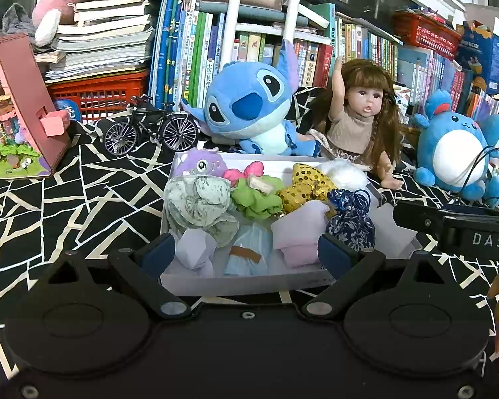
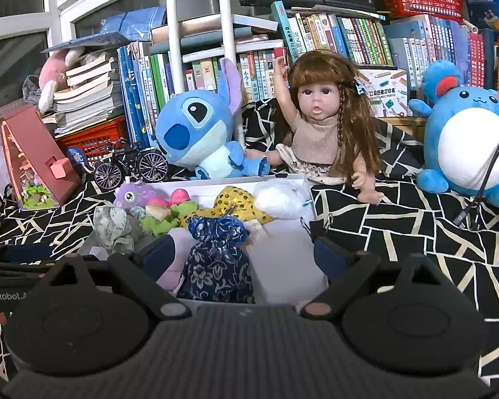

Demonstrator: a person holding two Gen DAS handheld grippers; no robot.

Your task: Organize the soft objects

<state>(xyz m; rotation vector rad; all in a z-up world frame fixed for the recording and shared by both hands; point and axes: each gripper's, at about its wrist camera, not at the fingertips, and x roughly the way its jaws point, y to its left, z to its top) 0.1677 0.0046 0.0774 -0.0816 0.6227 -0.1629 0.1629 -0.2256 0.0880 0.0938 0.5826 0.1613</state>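
A white box (image 1: 243, 282) on the patterned cloth holds several soft things: a purple plush (image 1: 201, 164), a pale green cloth (image 1: 196, 204), a lime green cloth (image 1: 256, 199), a gold sequin pouch (image 1: 304, 184), a white fluffy ball (image 1: 344, 171), a navy floral pouch (image 1: 351, 221), a pink cloth (image 1: 297, 232), a lilac cloth (image 1: 196, 249) and a light blue cloth (image 1: 249, 249). My left gripper (image 1: 246, 252) is open over the box's near edge. My right gripper (image 2: 246, 256) is open, with the navy floral pouch (image 2: 216, 259) between its fingers, untouched.
Behind the box sit a blue Stitch plush (image 1: 249, 106), a doll (image 1: 362, 116) and a round blue plush (image 1: 455, 153). A toy bicycle (image 1: 149, 129) and a pink model house (image 1: 16, 109) stand at the left. Bookshelves and red baskets (image 1: 99, 94) line the back.
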